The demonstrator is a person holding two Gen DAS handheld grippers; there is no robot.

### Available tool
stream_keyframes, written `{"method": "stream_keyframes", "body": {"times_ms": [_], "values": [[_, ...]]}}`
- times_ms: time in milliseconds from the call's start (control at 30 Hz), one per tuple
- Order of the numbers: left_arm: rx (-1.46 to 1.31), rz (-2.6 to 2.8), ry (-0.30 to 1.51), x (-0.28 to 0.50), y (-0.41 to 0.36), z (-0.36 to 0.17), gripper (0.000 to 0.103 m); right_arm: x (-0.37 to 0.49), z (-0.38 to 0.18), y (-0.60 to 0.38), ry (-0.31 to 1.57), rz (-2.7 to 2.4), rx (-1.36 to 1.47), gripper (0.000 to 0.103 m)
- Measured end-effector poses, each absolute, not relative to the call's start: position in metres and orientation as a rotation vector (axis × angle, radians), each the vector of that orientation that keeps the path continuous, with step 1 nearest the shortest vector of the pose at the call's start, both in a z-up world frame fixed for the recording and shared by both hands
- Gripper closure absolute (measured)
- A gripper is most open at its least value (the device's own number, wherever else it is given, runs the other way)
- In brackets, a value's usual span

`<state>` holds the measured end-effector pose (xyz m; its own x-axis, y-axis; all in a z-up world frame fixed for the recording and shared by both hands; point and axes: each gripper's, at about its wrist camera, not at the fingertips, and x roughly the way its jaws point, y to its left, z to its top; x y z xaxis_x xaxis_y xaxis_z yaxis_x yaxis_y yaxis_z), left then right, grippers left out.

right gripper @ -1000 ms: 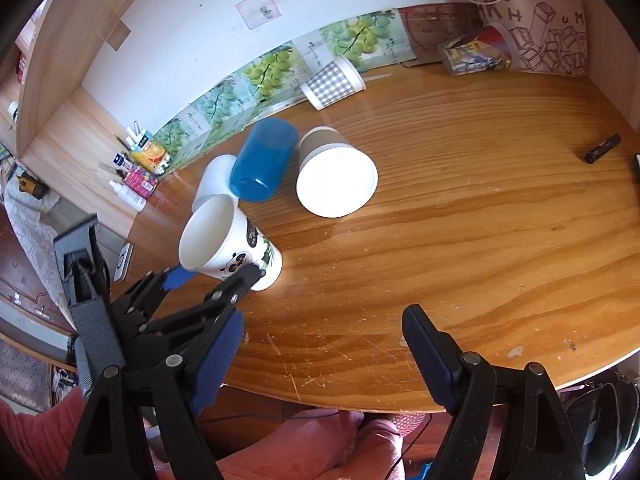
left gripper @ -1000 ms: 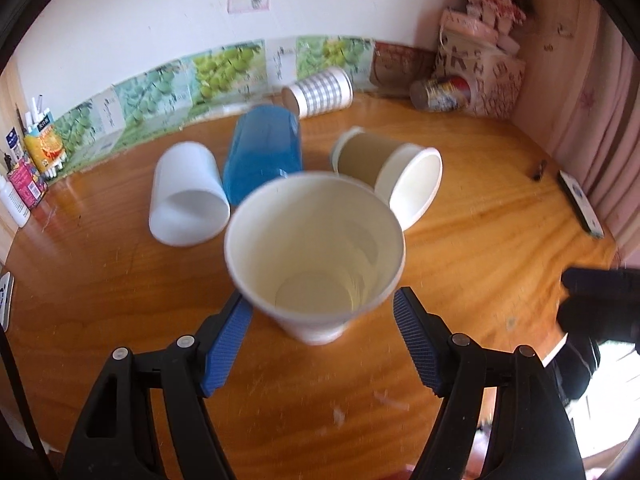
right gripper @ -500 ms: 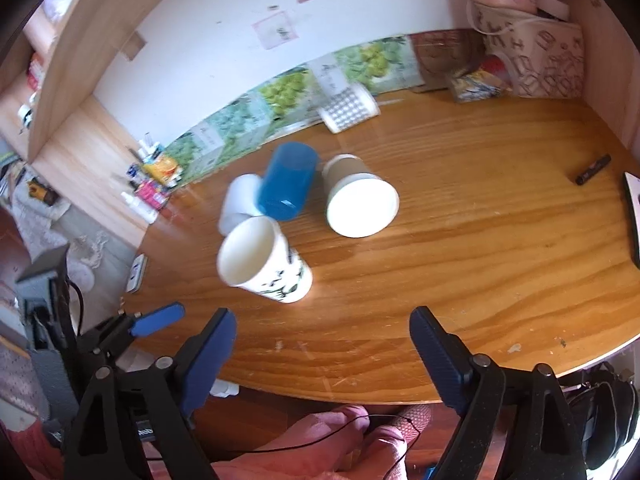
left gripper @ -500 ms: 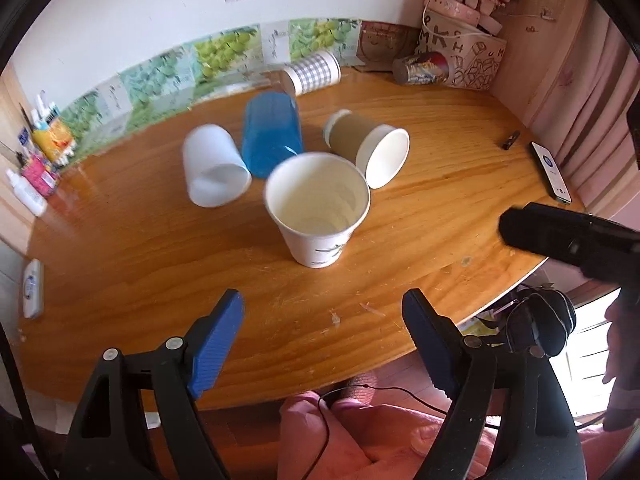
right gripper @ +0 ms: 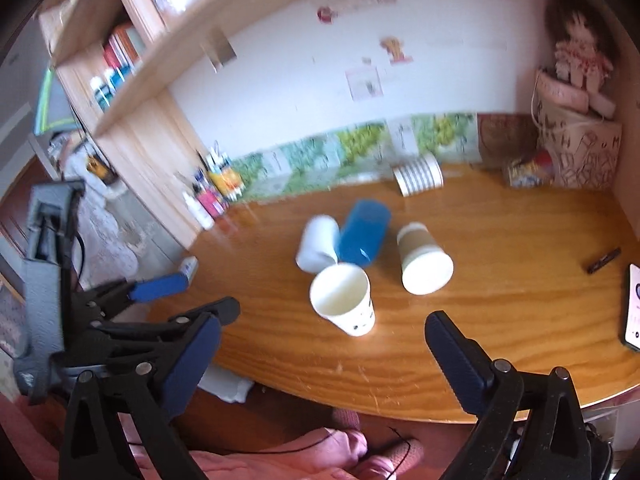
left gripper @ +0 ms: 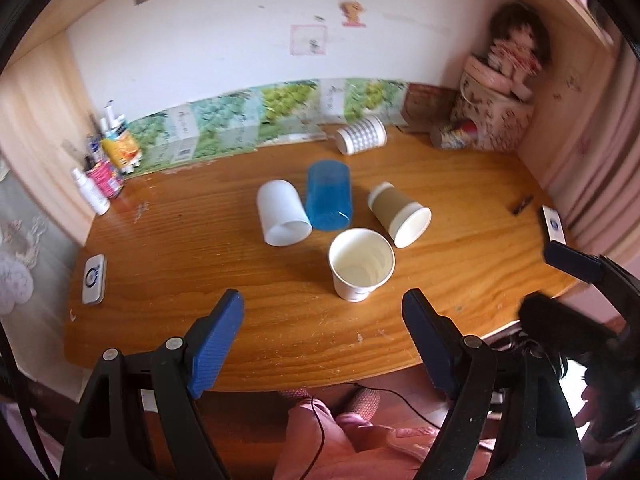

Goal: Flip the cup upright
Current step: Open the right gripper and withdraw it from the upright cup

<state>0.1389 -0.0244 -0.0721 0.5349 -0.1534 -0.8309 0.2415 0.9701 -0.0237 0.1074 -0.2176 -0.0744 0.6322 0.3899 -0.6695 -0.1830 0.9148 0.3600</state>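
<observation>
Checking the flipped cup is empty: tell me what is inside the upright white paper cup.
The upright white paper cup shows only its bare pale walls and round bottom; nothing lies in it. The inner wall nearest the camera is hidden behind the rim.

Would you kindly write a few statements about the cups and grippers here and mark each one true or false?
1. The paper cup stands upright on the table. True.
2. The left gripper is clamped on the paper cup. False: it is open and holds nothing.
3. The blue cup lies on its side. True.
4. The brown cup stands upright. False: it lies on its side.
5. The right gripper is open and empty. True.
</observation>
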Motion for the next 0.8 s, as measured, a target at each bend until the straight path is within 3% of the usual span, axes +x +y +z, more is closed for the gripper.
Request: {"method": "stream_keyframes", "body": {"times_ms": [300,600,800], "values": [[-0.038,-0.179,0.865,0.119,-0.019,-0.046,0.019,0.076,-0.027,-0.229,0.657,0.243,0.298,0.001],[-0.099,-0.119,0.695,0.092,-0.018,-0.025,0.004,0.049,-0.017,-0.237,0.574,0.127,0.278,0.0],[-0.1,-0.07,0.618,0.081,-0.018,-0.018,0.001,0.047,-0.027,-0.237,0.587,0.092,0.279,0.0]]}}
